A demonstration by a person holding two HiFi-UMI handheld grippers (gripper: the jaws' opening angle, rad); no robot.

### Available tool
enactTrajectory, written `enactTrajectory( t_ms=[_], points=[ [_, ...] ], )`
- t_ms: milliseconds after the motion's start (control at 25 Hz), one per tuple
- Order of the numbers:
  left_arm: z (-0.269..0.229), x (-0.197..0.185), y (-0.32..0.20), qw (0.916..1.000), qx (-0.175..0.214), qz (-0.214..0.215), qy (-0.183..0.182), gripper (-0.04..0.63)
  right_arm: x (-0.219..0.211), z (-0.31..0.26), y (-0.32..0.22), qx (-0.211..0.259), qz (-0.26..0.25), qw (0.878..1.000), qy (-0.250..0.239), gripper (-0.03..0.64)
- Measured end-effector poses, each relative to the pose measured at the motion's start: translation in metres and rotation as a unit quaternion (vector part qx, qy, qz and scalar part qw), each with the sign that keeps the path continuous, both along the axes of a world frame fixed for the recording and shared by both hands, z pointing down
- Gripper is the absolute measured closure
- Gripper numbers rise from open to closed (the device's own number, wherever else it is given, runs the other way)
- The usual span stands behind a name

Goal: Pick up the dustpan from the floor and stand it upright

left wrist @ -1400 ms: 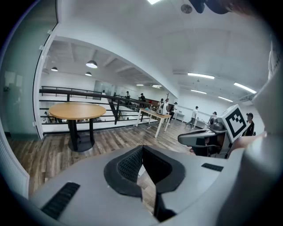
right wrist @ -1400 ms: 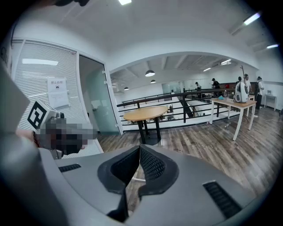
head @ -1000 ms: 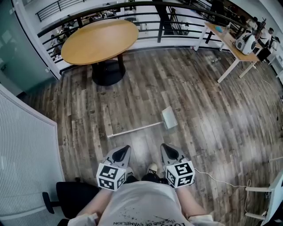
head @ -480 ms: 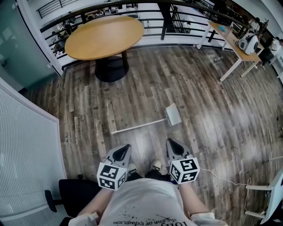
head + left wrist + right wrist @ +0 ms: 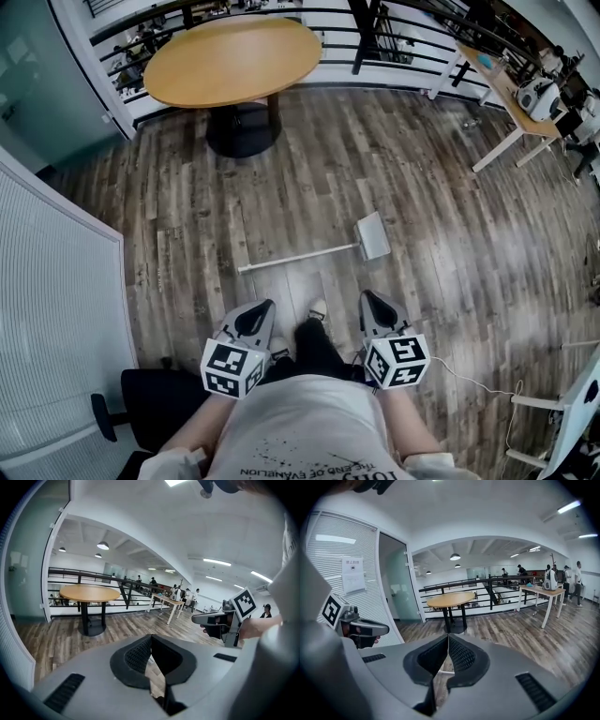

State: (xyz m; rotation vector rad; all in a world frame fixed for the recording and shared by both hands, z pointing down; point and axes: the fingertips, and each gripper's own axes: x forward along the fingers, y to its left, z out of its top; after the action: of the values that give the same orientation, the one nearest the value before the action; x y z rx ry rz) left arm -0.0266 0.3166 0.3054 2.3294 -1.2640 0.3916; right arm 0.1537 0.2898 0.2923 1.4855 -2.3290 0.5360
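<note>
The dustpan (image 5: 372,234) lies flat on the wood floor, a pale grey pan with a long thin handle (image 5: 295,257) running left from it. Both grippers hang above the floor just short of it, apart from it. My left gripper (image 5: 262,307) is below the middle of the handle, shut and empty; in the left gripper view its jaws (image 5: 150,639) meet edge to edge. My right gripper (image 5: 370,298) is below the pan, also shut with nothing in it, jaws (image 5: 448,638) together in the right gripper view.
A round wooden table (image 5: 234,58) on a black foot stands ahead before a black railing (image 5: 394,42). A white-legged desk (image 5: 511,94) is at far right. A ribbed partition (image 5: 47,309) and a black office chair (image 5: 150,412) are at left. A cable (image 5: 469,380) trails on the floor.
The person has stepped forward, one dark-trousered leg now out between the grippers. Both grippers have come closer to the dustpan and stay shut. The dustpan has not moved on the floor.
</note>
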Motion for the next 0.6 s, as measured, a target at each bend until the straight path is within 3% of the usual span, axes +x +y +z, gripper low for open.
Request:
enactTrajectory(
  t_ms=[360,600],
  points=[
    [0.010,-0.002,-0.071,0.9997,-0.007,-0.022,-0.003,0.571,-0.011,0.020,-0.085,-0.013,-0.027,0.999,-0.017,0.589],
    [-0.005,0.012,-0.145,0.9995,0.014,-0.027,-0.001,0.571,0.000,0.007,-0.162,0.001,-0.042,0.999,-0.021,0.589]
  ],
)
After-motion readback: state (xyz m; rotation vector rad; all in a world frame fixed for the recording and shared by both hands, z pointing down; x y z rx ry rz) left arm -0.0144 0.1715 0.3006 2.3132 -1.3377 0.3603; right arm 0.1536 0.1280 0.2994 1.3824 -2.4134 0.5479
